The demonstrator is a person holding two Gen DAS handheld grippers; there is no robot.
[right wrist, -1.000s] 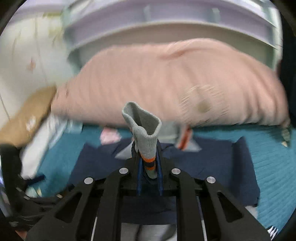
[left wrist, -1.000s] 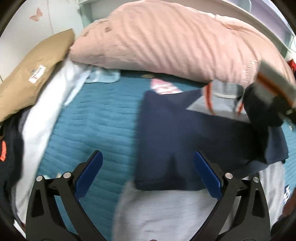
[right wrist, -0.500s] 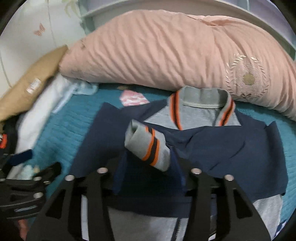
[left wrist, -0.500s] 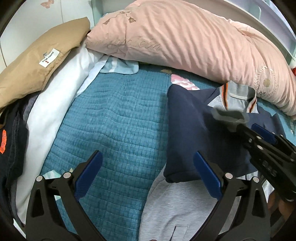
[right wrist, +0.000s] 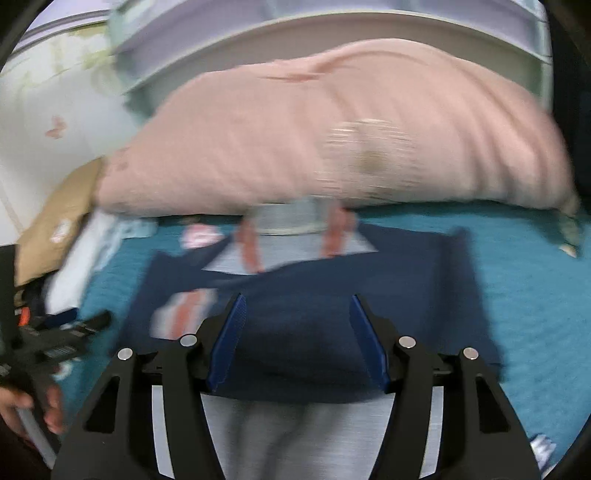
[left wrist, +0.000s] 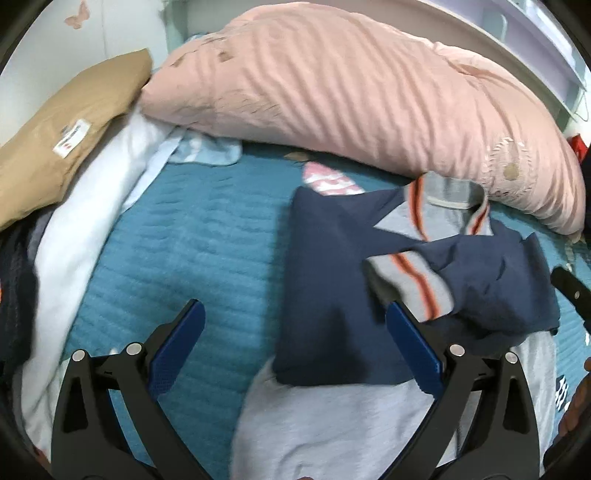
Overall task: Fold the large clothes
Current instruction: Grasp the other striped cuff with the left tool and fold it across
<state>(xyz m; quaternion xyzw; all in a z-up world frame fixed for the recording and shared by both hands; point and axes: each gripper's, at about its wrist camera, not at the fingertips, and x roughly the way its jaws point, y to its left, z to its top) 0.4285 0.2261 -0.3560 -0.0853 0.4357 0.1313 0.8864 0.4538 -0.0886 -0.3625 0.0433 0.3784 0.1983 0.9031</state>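
A navy and grey jacket (left wrist: 332, 295) lies on the teal bed cover, both navy sleeves folded across its chest. A grey cuff with orange stripes (left wrist: 413, 284) rests on top. The striped collar (left wrist: 447, 199) points to the pink pillow. My left gripper (left wrist: 295, 317) is open and empty, low over the jacket's left side. My right gripper (right wrist: 297, 302) is open and empty above the folded sleeves (right wrist: 332, 295), with the cuff (right wrist: 184, 310) to its left. The grey lower body (right wrist: 288, 435) lies under it.
A big pink pillow (left wrist: 351, 96) lies across the head of the bed. A tan pillow (left wrist: 59, 122), white cloth (left wrist: 85, 221) and dark clothes are piled at the left. The teal cover (left wrist: 192, 258) shows left of the jacket. The white headboard (right wrist: 332, 33) is behind.
My right gripper carried the striped cuff over the jacket, let it go and opened. The cuff now lies on the chest. The right gripper has pulled back. My left gripper stayed open.
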